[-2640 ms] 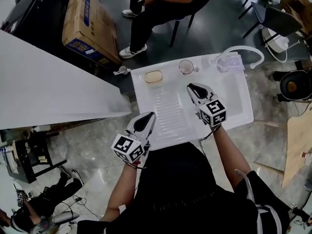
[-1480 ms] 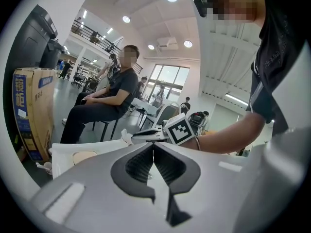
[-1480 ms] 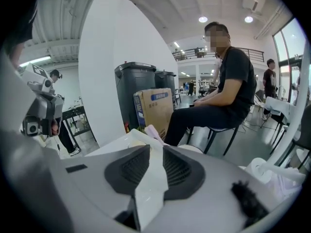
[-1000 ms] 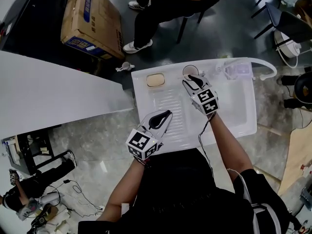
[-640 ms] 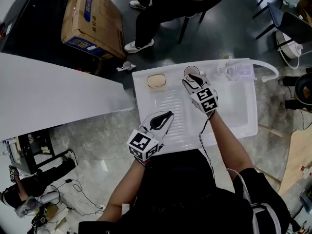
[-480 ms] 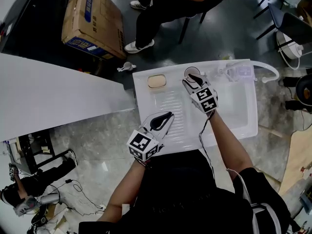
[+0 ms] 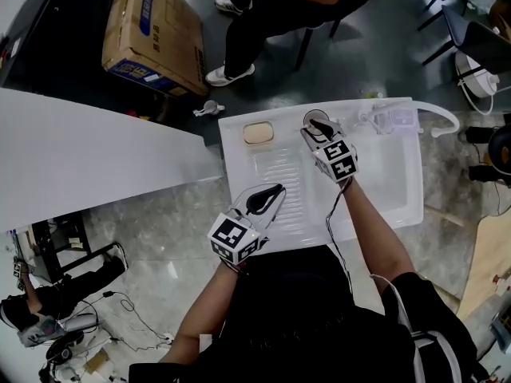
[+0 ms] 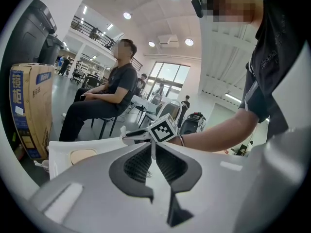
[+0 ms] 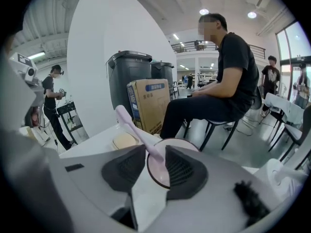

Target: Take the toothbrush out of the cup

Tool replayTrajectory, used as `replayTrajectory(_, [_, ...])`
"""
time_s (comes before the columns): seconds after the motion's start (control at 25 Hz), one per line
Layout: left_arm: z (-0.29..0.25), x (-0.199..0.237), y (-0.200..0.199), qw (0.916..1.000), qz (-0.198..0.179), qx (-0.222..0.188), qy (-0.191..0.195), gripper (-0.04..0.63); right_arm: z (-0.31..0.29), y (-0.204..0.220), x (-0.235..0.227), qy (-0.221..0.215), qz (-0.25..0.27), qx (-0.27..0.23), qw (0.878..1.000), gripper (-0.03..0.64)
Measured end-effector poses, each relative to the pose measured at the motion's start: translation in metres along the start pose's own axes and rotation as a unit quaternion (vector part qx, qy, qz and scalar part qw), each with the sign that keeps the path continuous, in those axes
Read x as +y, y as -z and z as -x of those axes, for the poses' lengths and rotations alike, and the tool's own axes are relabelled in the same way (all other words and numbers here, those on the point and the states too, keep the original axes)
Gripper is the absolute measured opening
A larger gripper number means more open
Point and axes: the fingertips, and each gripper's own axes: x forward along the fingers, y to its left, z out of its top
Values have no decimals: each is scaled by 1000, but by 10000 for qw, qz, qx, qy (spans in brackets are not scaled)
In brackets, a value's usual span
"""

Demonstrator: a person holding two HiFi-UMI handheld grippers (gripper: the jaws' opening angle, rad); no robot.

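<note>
The white plastic sink unit with a ribbed draining board (image 7: 403,206) is carrying the whole job. The left gripper (image 7: 275,190) is hanging over the near edge of the ribbed board, well apart from the work; its own view is showing the jaws drawn together with nothing between them.

The right gripper (image 7: 318,126) is reaching to the pale pink round cup with a dark rim (image 7: 311,118) at the sink's far edge. Its jaws are standing apart, straddling the pale pink plastic toothbrush (image 9: 133,129), which is leaning out of the cup (image 9: 177,142) towards the left; neither pad appears to be pressing on the handle yet.

Judgement: the approach is finishing and the grasp is not yet made. The handle is sitting between the pads, so the gripper should be clamping there firmly, then lifting along the handle's lean, not straight up, to avoid tipping the unsupported cup.
</note>
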Motion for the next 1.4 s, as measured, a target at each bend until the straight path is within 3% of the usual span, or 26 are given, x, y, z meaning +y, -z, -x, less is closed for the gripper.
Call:
replayTrajectory(0.4, [2,-3,1,9999,42,46,123,83,3,-1,1,-95,-87,-110,9999,97])
replayTrajectory(0.6, [4,-4,2,9999,18,87,139,122,10,-6,-3,-91,-444,-319,9985,78])
replayTrajectory(1.4, [2,-22,0,9995,-134,12,280,121,41,-14,-7,95,-361,-458,9983,54])
